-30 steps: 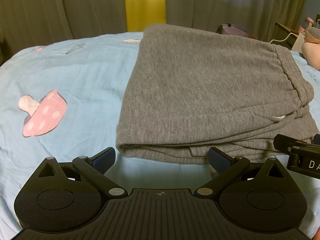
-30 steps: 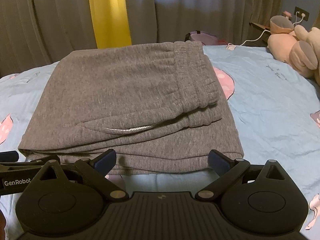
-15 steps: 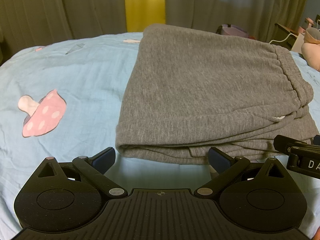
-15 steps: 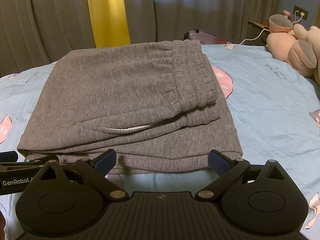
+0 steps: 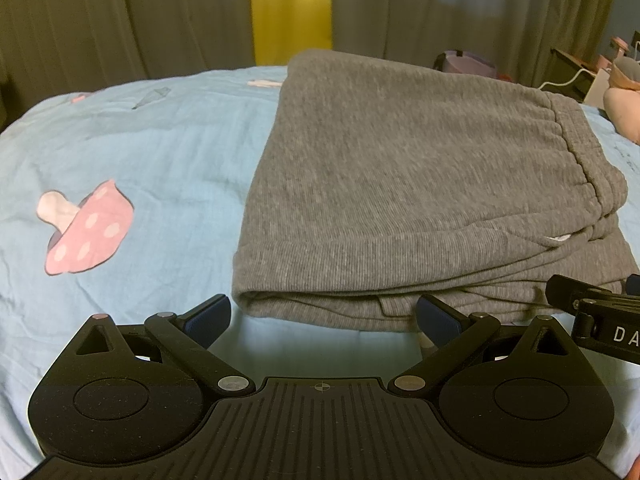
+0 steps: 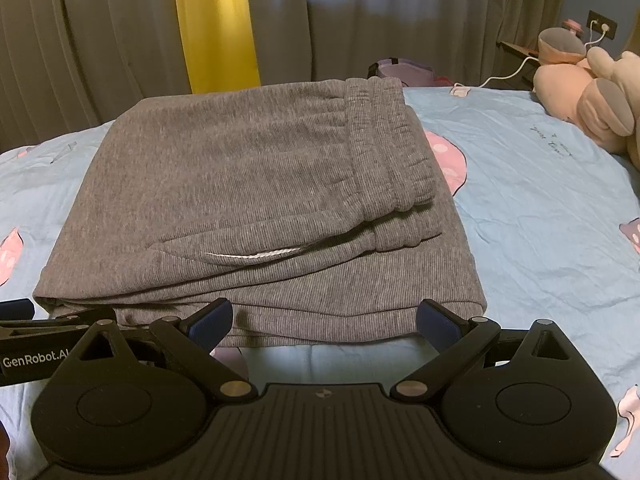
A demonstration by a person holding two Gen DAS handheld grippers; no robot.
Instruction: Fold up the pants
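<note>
Lying folded on the blue bedsheet (image 5: 160, 152), the grey pants (image 5: 420, 184) sit just ahead of the left gripper (image 5: 323, 318), whose jaws stand wide apart, holding nothing. Right wrist view: the right gripper (image 6: 325, 320), likewise spread and empty, faces the pants (image 6: 248, 200); a pink plush toy (image 6: 592, 108) rests far right.

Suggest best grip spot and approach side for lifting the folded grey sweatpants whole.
Probably the near stacked edge of the grey sweatpants, taken from the front. All layers end there, facing both open grippers: left gripper, right gripper. The elastic waistband lies on top at the right, so pinching it would lift one layer only.
</note>
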